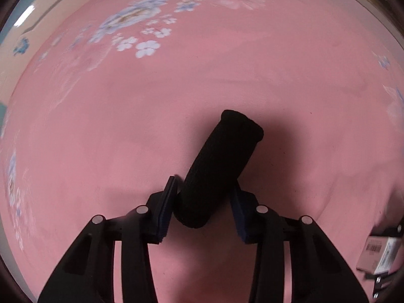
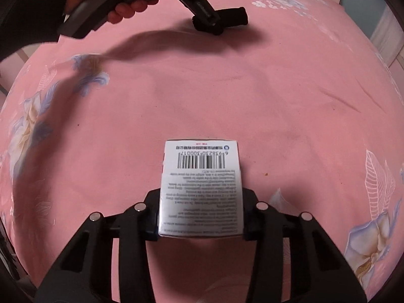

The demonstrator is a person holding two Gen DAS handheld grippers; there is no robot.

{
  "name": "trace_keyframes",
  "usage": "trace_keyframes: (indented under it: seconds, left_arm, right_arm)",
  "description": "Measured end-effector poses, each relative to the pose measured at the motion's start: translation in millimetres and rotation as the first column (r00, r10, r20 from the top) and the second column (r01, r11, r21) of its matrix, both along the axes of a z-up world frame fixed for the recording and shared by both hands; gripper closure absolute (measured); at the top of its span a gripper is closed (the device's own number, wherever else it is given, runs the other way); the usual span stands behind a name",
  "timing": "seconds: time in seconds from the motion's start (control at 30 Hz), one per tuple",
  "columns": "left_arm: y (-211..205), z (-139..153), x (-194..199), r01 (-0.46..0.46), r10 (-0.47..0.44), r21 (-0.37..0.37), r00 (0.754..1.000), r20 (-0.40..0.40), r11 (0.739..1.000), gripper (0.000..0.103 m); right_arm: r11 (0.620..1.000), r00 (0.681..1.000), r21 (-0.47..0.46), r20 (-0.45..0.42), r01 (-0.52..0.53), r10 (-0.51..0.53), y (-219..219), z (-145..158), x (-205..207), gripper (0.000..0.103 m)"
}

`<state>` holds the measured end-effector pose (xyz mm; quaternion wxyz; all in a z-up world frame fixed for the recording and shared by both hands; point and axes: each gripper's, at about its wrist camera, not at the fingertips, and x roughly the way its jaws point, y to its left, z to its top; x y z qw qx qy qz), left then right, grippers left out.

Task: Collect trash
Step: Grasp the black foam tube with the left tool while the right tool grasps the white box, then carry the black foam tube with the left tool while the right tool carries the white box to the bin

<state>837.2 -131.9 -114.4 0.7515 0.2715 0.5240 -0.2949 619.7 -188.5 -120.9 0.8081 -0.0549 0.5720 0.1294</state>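
A black fabric roll (image 1: 217, 166) lies between the fingers of my left gripper (image 1: 203, 194), which is shut on its near end just above the pink floral cloth (image 1: 101, 139). In the right wrist view the roll (image 2: 233, 16) sticks out of the left gripper (image 2: 209, 22) at the far side. My right gripper (image 2: 200, 209) is shut on a small white box (image 2: 202, 184) with a barcode and fine print on top. The box also shows at the right edge of the left wrist view (image 1: 381, 255).
The pink cloth (image 2: 277, 106) with blue and white flower prints covers the whole surface. A person's hand (image 2: 121, 2) holds the left gripper's handle at the top left. Tiled floor (image 2: 396, 58) shows past the cloth's far right edge.
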Motion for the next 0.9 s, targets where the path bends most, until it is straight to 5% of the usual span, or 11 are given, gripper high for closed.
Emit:
trace_keyframes:
  seconds: [0.27,0.6,0.9]
  left_arm:
    - [11,28,-51,-0.13,0.136,-0.07,0.986,0.092,0.989,0.061]
    - [45,47,-105,-0.302,0.317,-0.133,0.942,0.109,0.944,0.061]
    - [69,69,-171,-0.333,0.369,-0.204,0.913,0.175,0.921,0.061]
  right_arm:
    - [0.991,0.999,0.137,0.029,0.009,-0.013,-25,27,-6,0.059]
    - [0.994,0.983,0.113,0.185,-0.006,-0.016,-44,46,-16,0.059]
    - [0.992,0.95,0.109,0.312,-0.058,0.021,-35,51,-49,0.059]
